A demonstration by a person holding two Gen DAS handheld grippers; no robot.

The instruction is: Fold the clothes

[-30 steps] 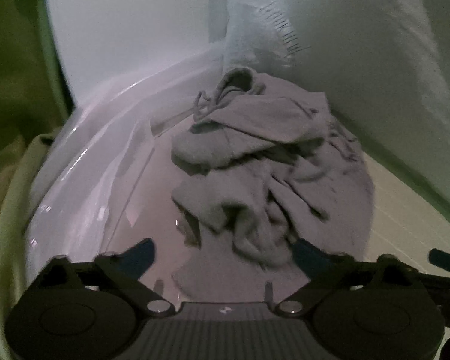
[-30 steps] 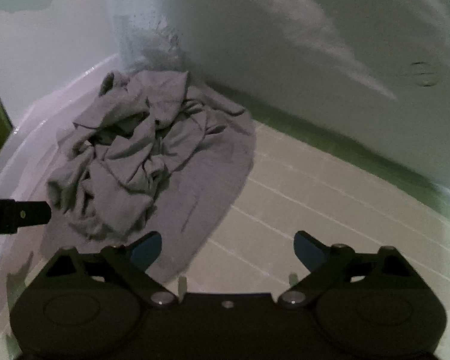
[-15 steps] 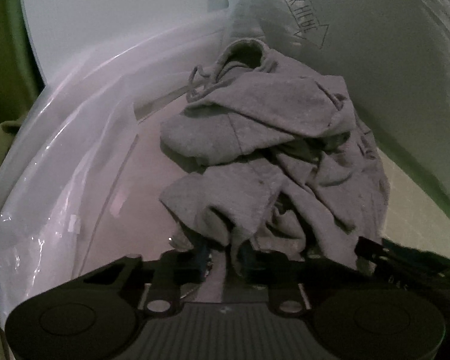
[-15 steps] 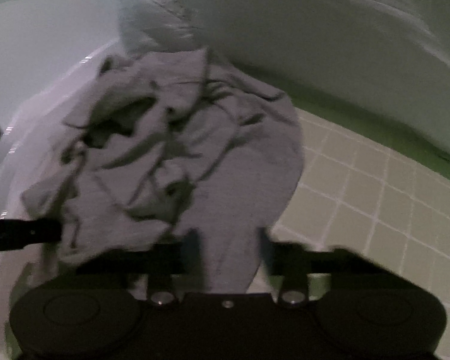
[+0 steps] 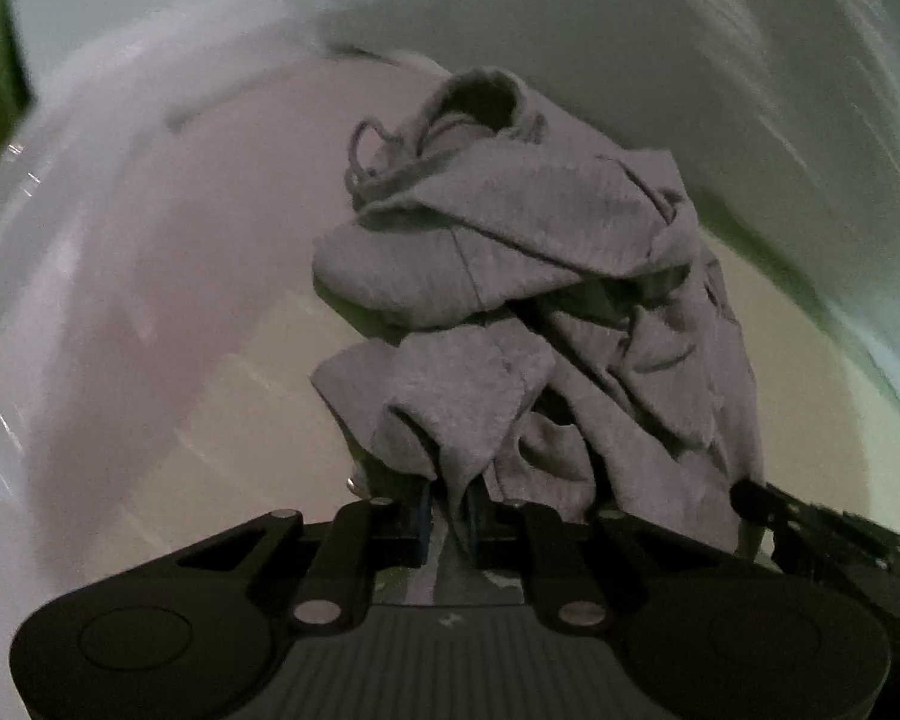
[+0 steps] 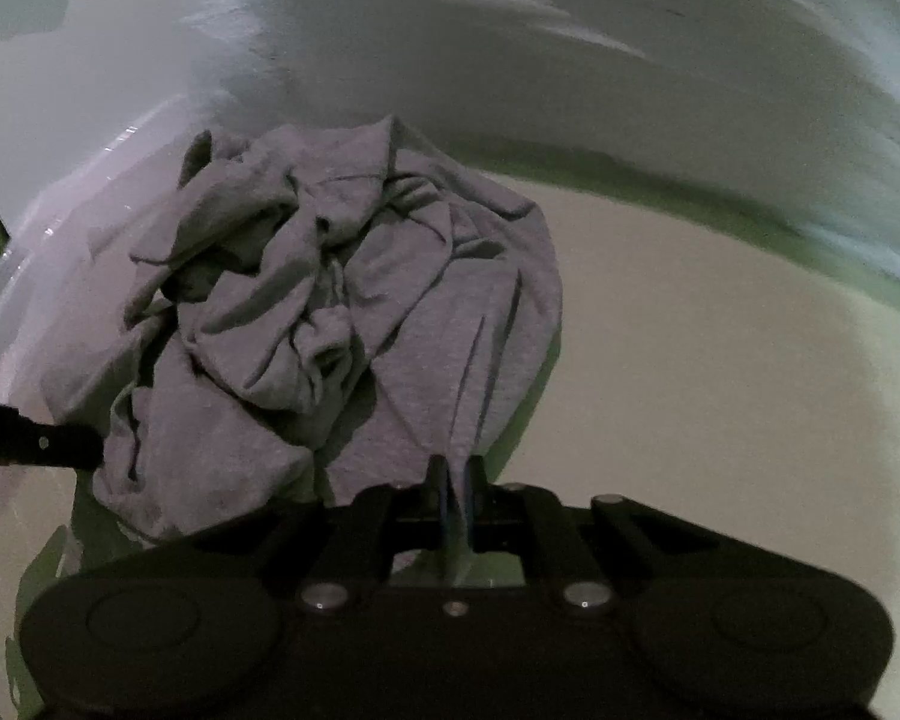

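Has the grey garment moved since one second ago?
Yes. The grey garment has been gathered up off the tiled floor, gripped by both left tongs and right tongs.

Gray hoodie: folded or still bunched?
Bunched. The hoodie is a crumpled heap, both grippers clamped on its near edge.

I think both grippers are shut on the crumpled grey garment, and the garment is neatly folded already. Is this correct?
Not quite. Both the left gripper and right gripper are shut on the grey garment, but both wrist views show it crumpled, not folded.

Crumpled garment (image 5: 528,312) btwn both hand-held grippers, left (image 5: 448,510) & right (image 6: 456,495) at near edge, wall (image 6: 570,48) behind
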